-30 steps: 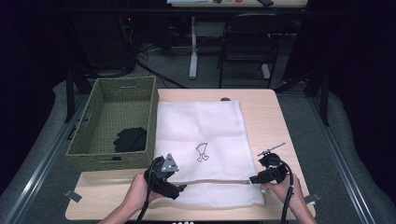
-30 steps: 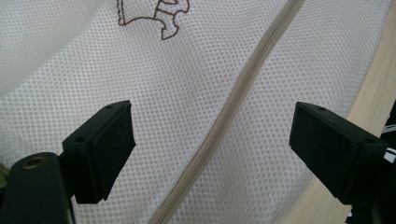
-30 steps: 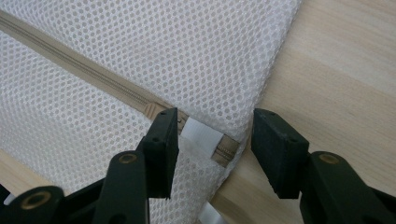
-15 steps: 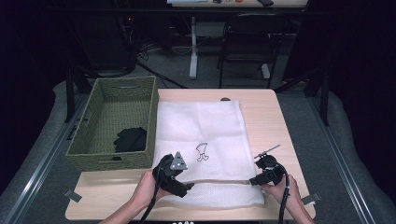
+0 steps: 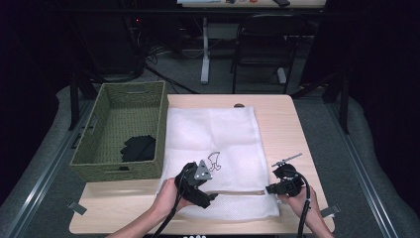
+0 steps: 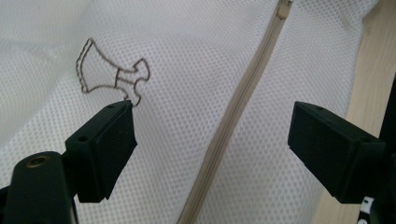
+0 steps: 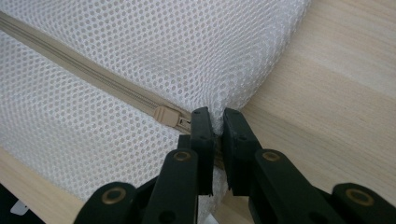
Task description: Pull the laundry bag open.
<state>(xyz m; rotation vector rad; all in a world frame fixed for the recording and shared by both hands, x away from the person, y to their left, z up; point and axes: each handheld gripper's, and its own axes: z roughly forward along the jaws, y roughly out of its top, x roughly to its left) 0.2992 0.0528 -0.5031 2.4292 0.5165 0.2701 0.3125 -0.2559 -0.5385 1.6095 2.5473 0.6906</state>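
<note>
Mesh bag: white, flat on the table, right of the wicker basket.
Zipper: beige, crossing the bag's near part; slider at the right end.
Right gripper: jaws have just closed, pinching the bag's edge beside the slider.
Left gripper: jaws wide, hovering over the mesh, astride the zipper, holding nothing.
Basket: dark cloth inside.

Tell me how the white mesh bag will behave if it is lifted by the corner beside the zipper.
The white mesh bag lies flat and thin on the table, so it will probably hang limp and feel light. The right hand-held gripper, shut on the fabric by the zipper pull, already bunches it; the open weave should resist slipping.
</note>
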